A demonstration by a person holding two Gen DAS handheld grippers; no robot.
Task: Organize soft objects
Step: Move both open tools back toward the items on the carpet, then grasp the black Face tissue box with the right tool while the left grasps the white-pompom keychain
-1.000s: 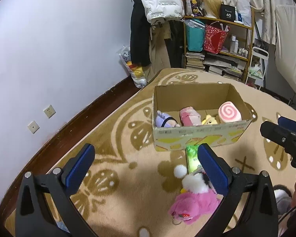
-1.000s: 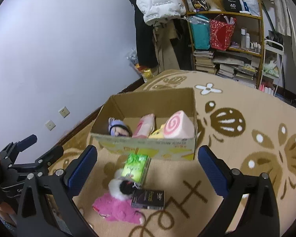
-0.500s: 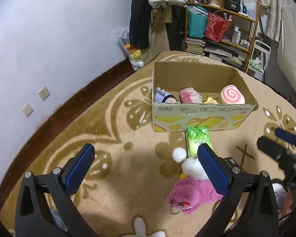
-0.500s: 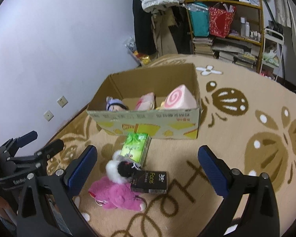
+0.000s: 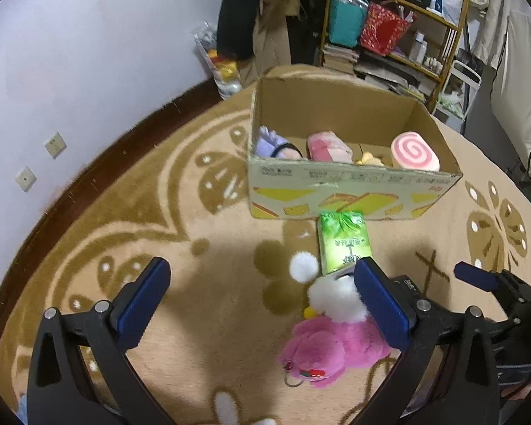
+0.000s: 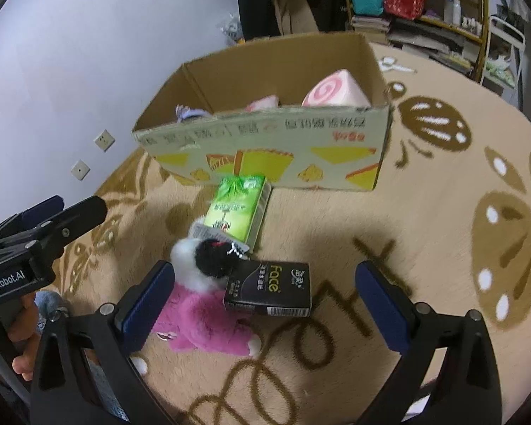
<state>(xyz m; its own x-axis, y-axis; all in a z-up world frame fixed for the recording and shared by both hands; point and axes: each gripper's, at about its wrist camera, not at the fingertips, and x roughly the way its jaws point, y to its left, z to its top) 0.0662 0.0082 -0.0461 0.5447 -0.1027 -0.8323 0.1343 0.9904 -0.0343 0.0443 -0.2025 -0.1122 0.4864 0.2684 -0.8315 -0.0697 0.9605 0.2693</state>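
Note:
A pink plush toy (image 6: 205, 322) with a white and black head lies on the carpet, also in the left wrist view as the pink plush toy (image 5: 331, 347). A black tissue pack (image 6: 269, 288) leans on it, and a green tissue pack (image 6: 239, 210) lies in front of the cardboard box (image 6: 265, 148). The box (image 5: 350, 191) holds a pink swirl roll cushion (image 5: 414, 150), a pink plush (image 5: 327, 147) and a purple-haired doll (image 5: 274, 143). My right gripper (image 6: 265, 301) hangs open above the black pack. My left gripper (image 5: 262, 301) is open, left of the pink toy.
The beige patterned carpet (image 6: 442, 233) has free room right of the box. A purple wall with sockets (image 5: 40, 161) runs along the left. A cluttered shelf (image 5: 389, 32) and hanging coats (image 5: 240, 10) stand behind the box. A hand (image 6: 21, 361) grips the left tool.
Both grippers have come down and forward toward the objects on the carpet; the box and toys look larger. The objects themselves have not moved.

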